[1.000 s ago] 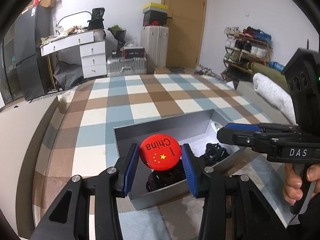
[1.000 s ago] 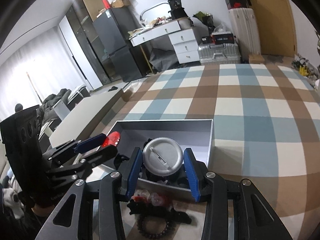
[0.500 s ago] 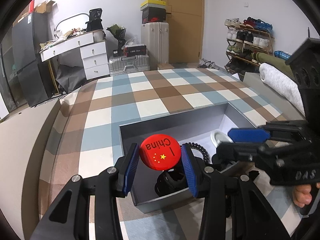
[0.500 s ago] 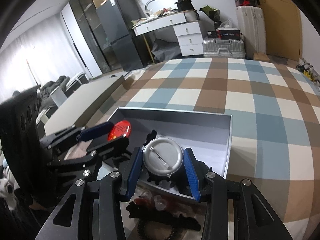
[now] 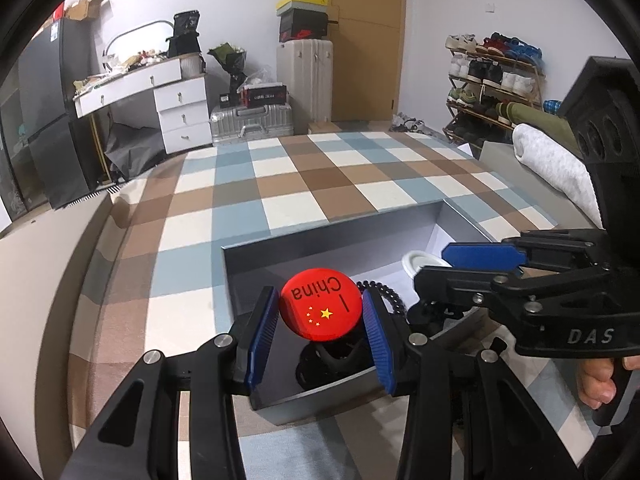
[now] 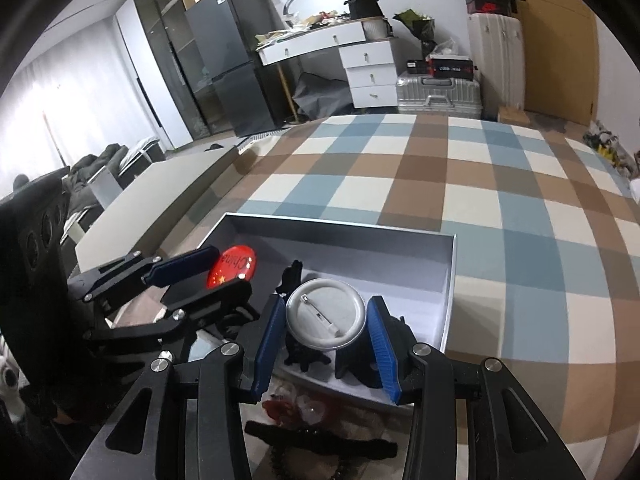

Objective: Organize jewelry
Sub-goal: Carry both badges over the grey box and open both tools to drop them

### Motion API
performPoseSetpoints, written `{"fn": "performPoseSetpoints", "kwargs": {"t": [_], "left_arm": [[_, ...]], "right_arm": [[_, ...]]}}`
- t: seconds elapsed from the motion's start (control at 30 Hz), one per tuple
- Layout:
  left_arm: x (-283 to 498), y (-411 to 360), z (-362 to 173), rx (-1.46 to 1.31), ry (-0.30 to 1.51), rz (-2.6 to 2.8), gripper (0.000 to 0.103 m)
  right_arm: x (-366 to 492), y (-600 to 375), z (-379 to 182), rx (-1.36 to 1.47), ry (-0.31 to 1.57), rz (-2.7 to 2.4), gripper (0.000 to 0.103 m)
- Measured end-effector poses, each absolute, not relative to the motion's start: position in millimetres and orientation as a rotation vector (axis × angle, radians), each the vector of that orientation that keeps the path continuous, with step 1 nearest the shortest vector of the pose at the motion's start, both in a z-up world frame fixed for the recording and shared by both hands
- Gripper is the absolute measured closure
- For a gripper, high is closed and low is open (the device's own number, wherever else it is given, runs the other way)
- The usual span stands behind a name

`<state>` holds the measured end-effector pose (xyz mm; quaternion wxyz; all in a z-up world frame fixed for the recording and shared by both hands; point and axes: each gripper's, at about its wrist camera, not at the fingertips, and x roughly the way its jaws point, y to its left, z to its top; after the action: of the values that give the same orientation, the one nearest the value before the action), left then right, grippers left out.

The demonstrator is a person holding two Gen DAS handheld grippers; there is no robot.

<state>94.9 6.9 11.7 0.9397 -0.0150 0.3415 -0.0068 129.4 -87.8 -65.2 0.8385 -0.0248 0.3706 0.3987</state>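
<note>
My left gripper [image 5: 320, 320] is shut on a red round "China" badge [image 5: 320, 305] and holds it above the near-left part of an open grey box [image 5: 332, 236]. My right gripper [image 6: 326, 330] is shut on a white round pin badge [image 6: 326, 314], back side and pin facing me, above the box's near part [image 6: 340, 236]. The red badge also shows in the right wrist view [image 6: 231, 266], and the white badge in the left wrist view [image 5: 416, 264]. Black bead bracelets and dark accessories [image 5: 384, 292] lie inside the box.
The box sits on a checked brown, blue and white cover [image 5: 280, 184]. A black bead bracelet [image 6: 320, 448] and a small red item [image 6: 280, 404] lie on the cover outside the box's near wall. A rolled white towel [image 5: 552, 168] lies at the right.
Both grippers have moved forward over the box, each still holding its badge. The right gripper has come closer to the left one.
</note>
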Motion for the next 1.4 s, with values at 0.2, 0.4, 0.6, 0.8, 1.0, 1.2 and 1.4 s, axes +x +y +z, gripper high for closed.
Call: {"fn": "performPoseSetpoints", "kwargs": {"t": [0.2, 0.4, 0.6, 0.8, 1.0, 1.2, 1.4], "left_arm": [[93.8, 5.0, 11.7, -0.023, 0.695, -0.011, 0.066], [93.5, 4.6, 11.5, -0.026, 0.702, -0.006, 0.066], [93.3, 3.9, 11.0, -0.029, 0.701, -0.001, 0.065], [92.0, 4.7, 12.0, -0.048, 0.705, 0.0, 0.065], [78.9, 7.4, 21.4, -0.098, 0.688, -0.025, 0.036], [56.1, 8.3, 36.5, -0.108, 0.658, -0.018, 0.02], [43.8, 14.1, 36.8, -0.145, 0.644, 0.01, 0.001]], "right_arm": [[128.4, -83.2, -65.6, -0.082, 0.759, 0.816, 0.061], [128.1, -81.4, -66.8, -0.091, 0.762, 0.81, 0.061], [127.1, -87.2, -62.8, -0.064, 0.742, 0.795, 0.061], [120.0, -103.4, -44.6, -0.042, 0.671, 0.777, 0.056], [112.4, -124.0, -35.7, -0.025, 0.63, 0.73, 0.035], [106.7, -144.6, -38.1, -0.008, 0.65, 0.705, 0.012], [96.9, -158.6, -46.0, -0.002, 0.682, 0.694, 0.0]]}}
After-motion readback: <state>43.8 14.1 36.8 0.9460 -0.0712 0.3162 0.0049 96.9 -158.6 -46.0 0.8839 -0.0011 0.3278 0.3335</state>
